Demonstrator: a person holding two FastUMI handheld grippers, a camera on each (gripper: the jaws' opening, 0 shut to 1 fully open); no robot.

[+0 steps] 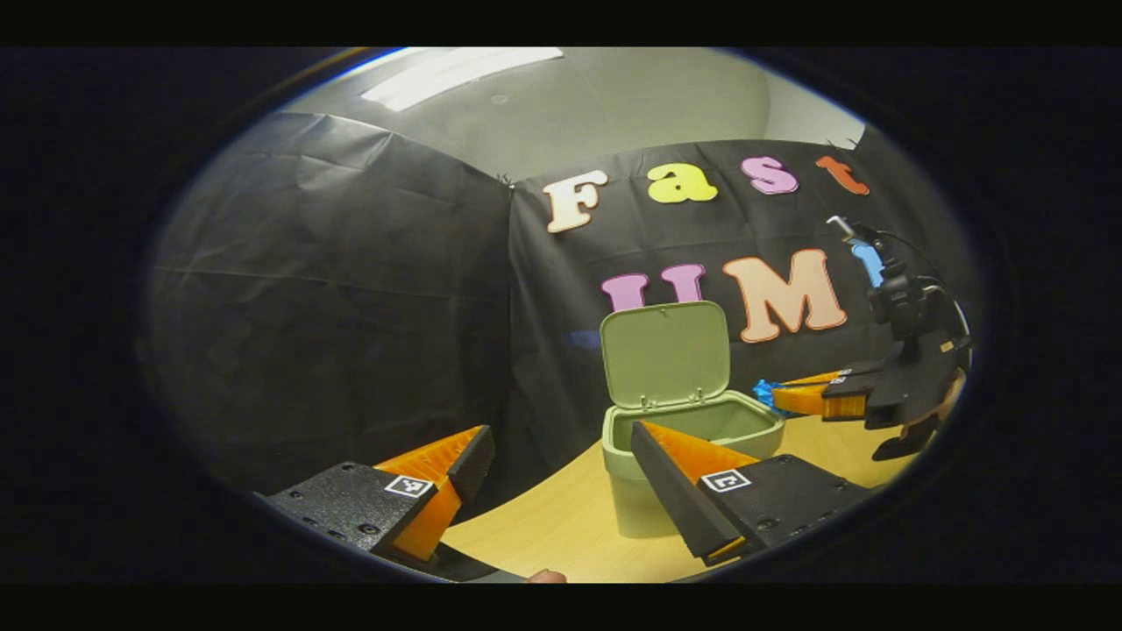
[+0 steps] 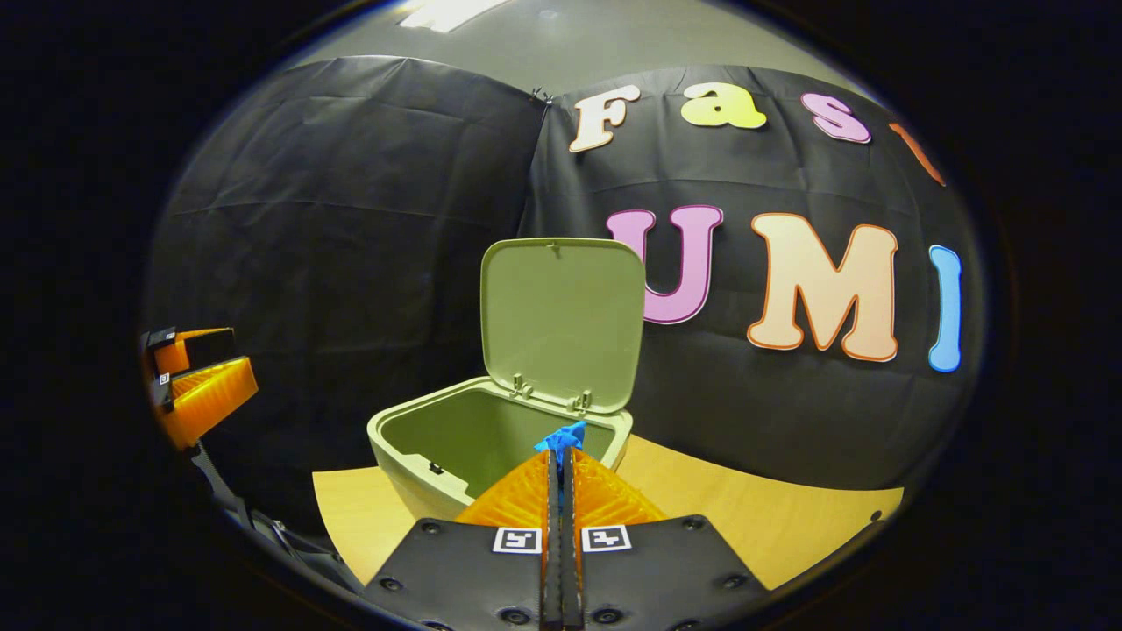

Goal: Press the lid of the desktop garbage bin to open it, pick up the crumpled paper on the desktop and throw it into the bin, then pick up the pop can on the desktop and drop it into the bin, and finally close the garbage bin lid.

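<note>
The pale green bin [image 1: 754, 429] stands on the wooden table with its lid [image 1: 666, 352] swung up and upright. My left gripper [image 1: 561, 431] is open, with nothing between its fingers, just in front of the bin. In the left gripper view, my right gripper [image 1: 776, 396] hovers to the right of the bin's rim, shut on a blue crumpled paper [image 1: 764, 392]. In the right gripper view, the right gripper [image 2: 559, 454] pinches the blue paper [image 2: 564, 436] at its tips, above the near edge of the open bin [image 2: 421, 460], below the raised lid [image 2: 561, 320].
The light wooden table [image 1: 543, 526] extends around the bin, and black cloth walls close in behind it. In the right gripper view, the left gripper [image 2: 241, 359] sits at the far left, apart from the bin. Bare table [image 2: 771, 517] lies right of the bin.
</note>
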